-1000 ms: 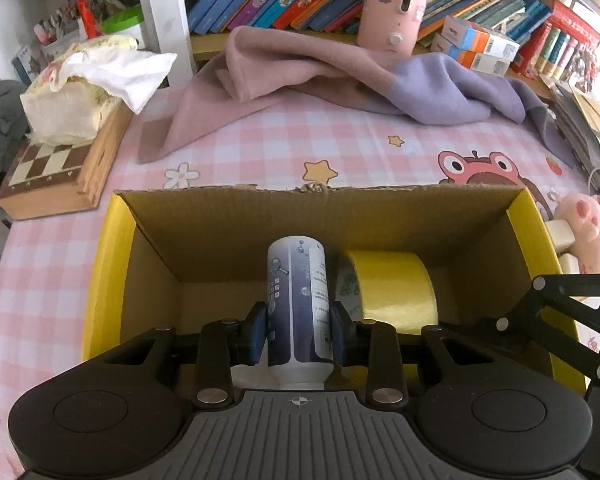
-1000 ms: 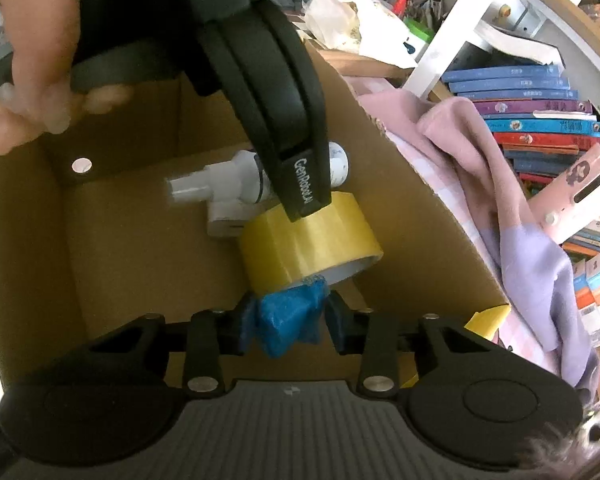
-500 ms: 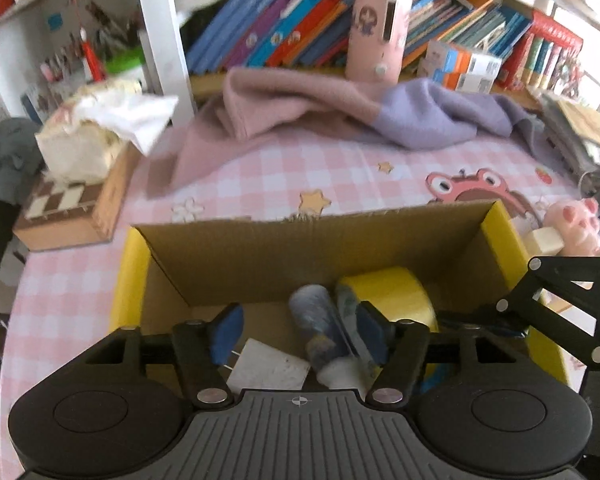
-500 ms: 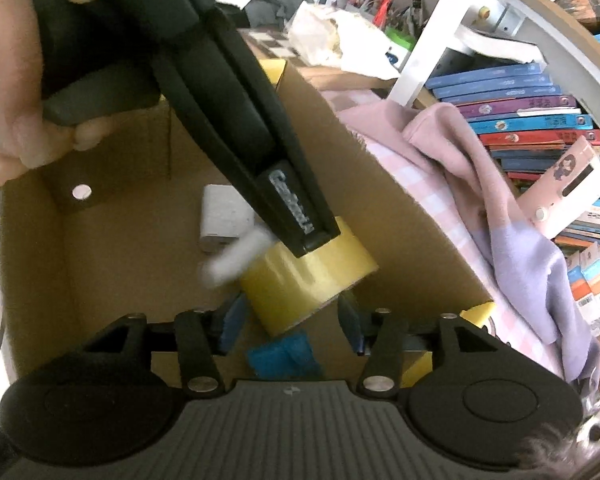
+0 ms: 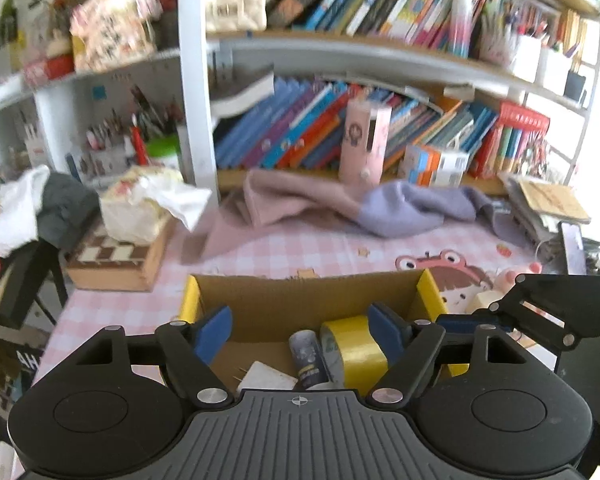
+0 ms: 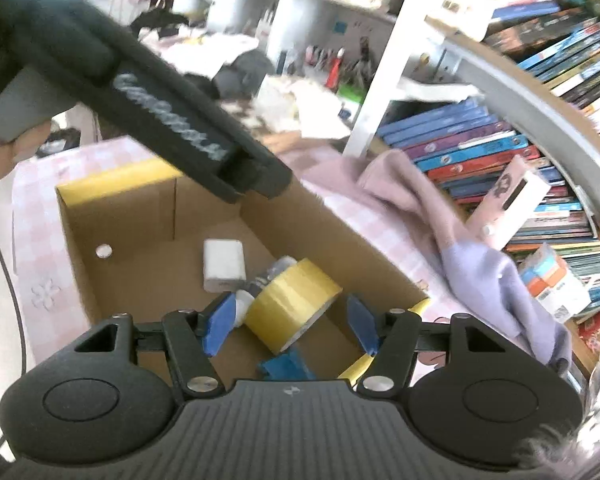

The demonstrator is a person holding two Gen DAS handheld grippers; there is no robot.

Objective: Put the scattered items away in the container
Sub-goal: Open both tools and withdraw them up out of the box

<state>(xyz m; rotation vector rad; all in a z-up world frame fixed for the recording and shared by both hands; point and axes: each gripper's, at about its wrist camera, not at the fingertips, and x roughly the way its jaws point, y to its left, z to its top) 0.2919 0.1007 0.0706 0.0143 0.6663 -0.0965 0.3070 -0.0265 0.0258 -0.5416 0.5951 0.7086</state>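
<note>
The cardboard box point(image 5: 292, 300) with yellow flaps sits on the pink checked table; it also shows in the right wrist view point(image 6: 132, 276). Inside lie a yellow tape roll point(image 6: 292, 304), a white charger point(image 6: 224, 264), a small blue-and-white bottle point(image 5: 308, 356) and a blue crumpled item point(image 6: 288, 366). The tape roll point(image 5: 356, 350) and the charger point(image 5: 266, 376) also show in the left wrist view. My left gripper point(image 5: 300, 332) is open and empty above the box. My right gripper point(image 6: 290, 320) is open and empty above the box's near side.
A pink and lilac cloth point(image 5: 340, 204) lies behind the box. A tissue box on a wooden chess box point(image 5: 124, 248) stands at the left. Bookshelves point(image 5: 380, 136) run along the back. A pink plush toy point(image 5: 536, 268) lies right of the box.
My left gripper opened, dropped the bottle into the box and lifted back. My right gripper opened, left the blue item in the box and lifted too.
</note>
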